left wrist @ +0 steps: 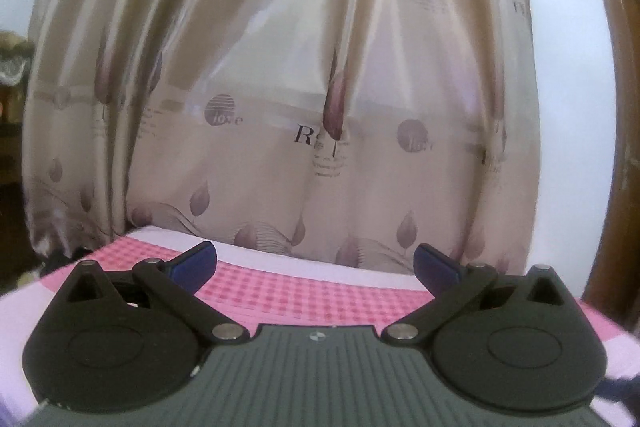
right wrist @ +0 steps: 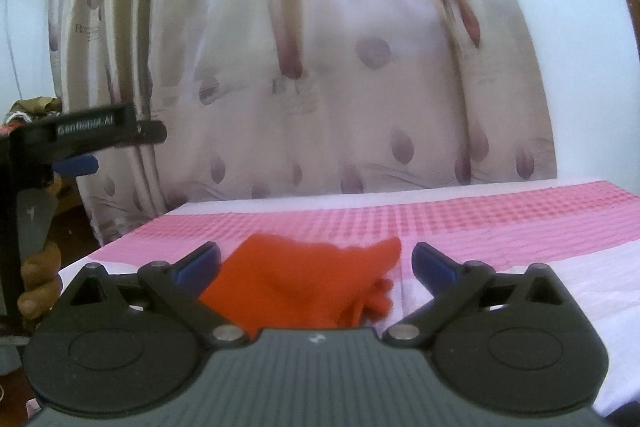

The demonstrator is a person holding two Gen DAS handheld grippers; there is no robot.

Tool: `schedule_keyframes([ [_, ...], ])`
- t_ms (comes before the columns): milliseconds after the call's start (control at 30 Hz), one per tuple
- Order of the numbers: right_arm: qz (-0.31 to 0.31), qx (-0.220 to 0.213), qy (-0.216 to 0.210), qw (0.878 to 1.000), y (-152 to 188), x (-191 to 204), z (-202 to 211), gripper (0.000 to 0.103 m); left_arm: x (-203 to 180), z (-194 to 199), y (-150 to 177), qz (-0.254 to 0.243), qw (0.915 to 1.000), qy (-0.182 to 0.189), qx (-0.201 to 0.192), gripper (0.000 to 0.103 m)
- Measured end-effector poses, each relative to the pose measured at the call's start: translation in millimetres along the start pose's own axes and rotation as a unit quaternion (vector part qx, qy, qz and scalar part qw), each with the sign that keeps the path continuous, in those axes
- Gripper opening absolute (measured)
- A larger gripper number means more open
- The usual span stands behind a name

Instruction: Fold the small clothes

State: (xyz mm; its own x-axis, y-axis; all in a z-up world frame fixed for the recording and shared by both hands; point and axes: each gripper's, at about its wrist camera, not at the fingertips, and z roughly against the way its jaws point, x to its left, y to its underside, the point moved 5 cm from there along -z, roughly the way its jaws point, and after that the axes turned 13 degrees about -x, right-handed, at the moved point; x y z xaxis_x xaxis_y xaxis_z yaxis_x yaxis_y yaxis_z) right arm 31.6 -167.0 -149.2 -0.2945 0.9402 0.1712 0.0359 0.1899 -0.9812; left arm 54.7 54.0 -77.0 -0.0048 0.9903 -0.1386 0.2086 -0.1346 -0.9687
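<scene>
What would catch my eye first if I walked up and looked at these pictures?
Probably the bright orange-red garment, lying bunched on the pink checked cloth, just ahead of the right gripper, whose blue-tipped fingers stand wide apart, not touching it. Behind hangs a cream curtain printed with purple leaves. The left gripper is open too, holding nothing.

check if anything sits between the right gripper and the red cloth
Nothing visible does. The red cloth lies on the pink checked cover straight ahead of the right gripper, whose jaws stand wide open with only bare cover around the cloth. The left gripper is off to the side, well clear.
</scene>
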Motion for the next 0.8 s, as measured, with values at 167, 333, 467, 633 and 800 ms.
schedule_keyframes([
  [167,0.014,-0.002,-0.011,1.0,-2,8,3,0.103,-1,3,-5,-0.014,0.9999,-0.004,0.007,0.103],
  [333,0.019,-0.006,-0.015,1.0,-5,11,6,0.103,-5,7,4,-0.033,0.9991,0.004,0.026,0.103],
  [467,0.023,-0.005,-0.012,1.0,-4,14,7,0.103,-3,5,14,-0.025,0.9982,0.016,0.053,0.103],
  [633,0.029,0.0,-0.001,1.0,0,14,5,0.103,-2,4,31,-0.027,0.997,0.026,0.068,0.103],
  [800,0.03,0.004,0.008,1.0,2,12,4,0.103,-6,6,40,-0.052,0.9968,0.031,0.052,0.103],
])
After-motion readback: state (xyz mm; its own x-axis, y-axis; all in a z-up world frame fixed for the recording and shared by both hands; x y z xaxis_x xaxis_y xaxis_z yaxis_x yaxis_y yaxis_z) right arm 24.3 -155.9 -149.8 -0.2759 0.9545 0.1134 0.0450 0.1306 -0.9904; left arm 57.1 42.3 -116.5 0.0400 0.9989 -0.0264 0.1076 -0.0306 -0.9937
